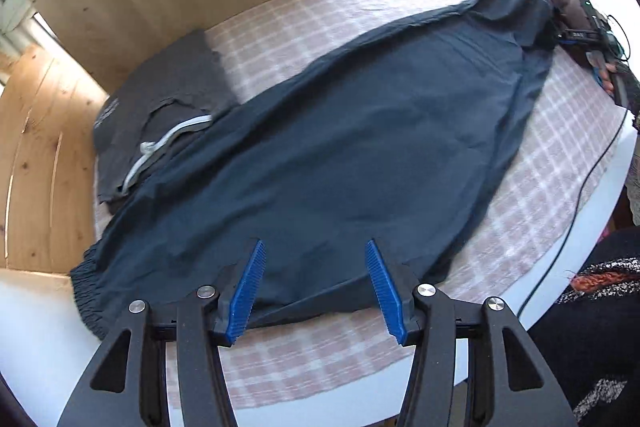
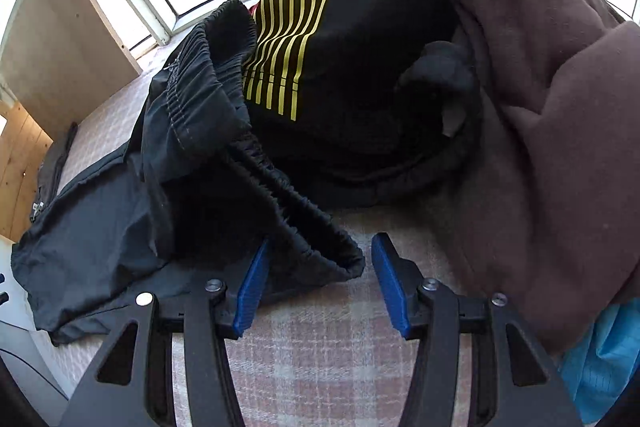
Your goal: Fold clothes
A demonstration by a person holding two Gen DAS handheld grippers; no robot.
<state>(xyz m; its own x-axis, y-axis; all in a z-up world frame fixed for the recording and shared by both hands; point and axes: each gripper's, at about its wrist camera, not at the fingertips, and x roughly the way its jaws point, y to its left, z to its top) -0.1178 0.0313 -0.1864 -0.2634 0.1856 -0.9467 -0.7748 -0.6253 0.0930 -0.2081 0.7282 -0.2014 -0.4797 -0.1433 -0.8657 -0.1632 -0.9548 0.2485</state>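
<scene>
both grippers low and level, fingers spread wide.

left gripper (image 1: 316, 281) with blue ribbed fingers (image 1: 250, 287) parted, nothing pinched between, pointing forward just above the surface. right gripper (image 2: 318, 277) likewise parted, blue fingers (image 2: 388, 283) well apart, gripping nothing. far off in the left wrist view, a hand (image 1: 610, 75) around the right gripper's black body.

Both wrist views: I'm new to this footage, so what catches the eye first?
In the left view, dark trousers sprawl across the checked cloth, the open left gripper at their near edge. In the right view, a black garment with yellow stripes and a brown one are heaped behind the open right gripper.
</scene>
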